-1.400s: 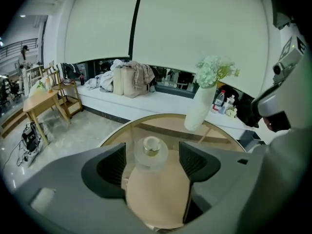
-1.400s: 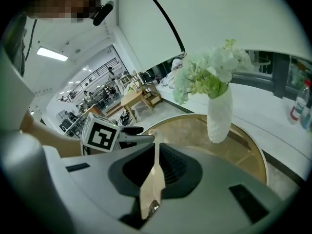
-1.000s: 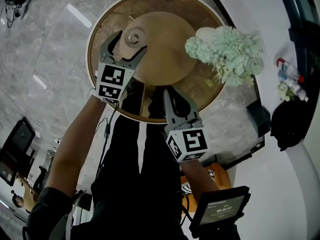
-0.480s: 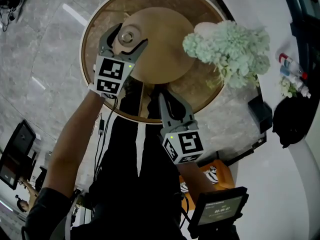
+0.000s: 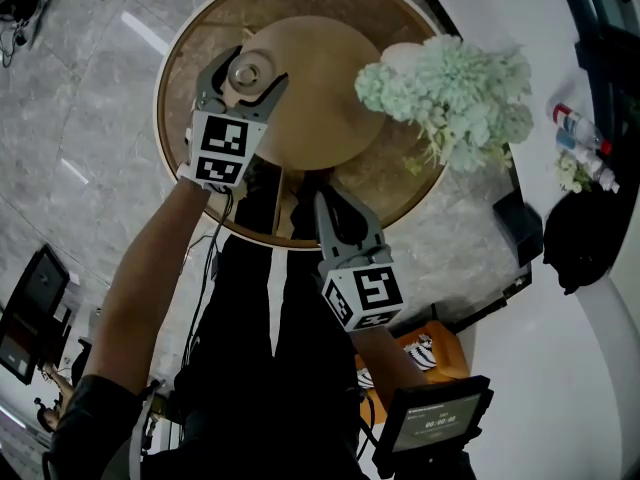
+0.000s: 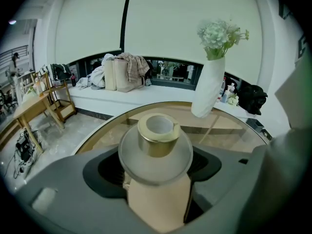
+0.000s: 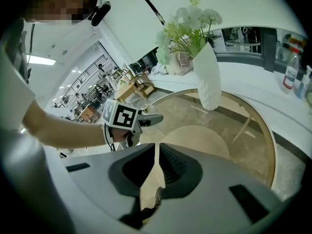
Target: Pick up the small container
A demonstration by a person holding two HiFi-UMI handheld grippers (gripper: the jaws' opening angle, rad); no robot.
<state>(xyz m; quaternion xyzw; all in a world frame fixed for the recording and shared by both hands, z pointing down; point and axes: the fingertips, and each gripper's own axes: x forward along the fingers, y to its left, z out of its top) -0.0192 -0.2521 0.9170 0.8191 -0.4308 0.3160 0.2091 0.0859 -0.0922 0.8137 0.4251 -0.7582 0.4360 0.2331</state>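
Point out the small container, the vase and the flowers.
small container [image 6: 156, 145], left gripper view, its gold neck.
vase [image 6: 208, 89], left gripper view, its white body.
flowers [image 5: 445, 93], head view, middle of the bunch.

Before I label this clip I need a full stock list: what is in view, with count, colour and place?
small container: one, clear glass with gold neck, between the left tool's jaws.
table: one, round glass top, gold rim, beige base beneath.
vase: one, white, on the table's far right.
flowers: one bunch, pale green-white, in the vase.
bottles: at least two, clear, on the white ledge.
bag: one, black, beside the bottles.
screen: one, dark, low in the head view.
left tool: one, grey, shut on the small container.
right tool: one, grey, jaws together, empty, by the table's near edge.
arms: two, bare forearms, behind the tools.
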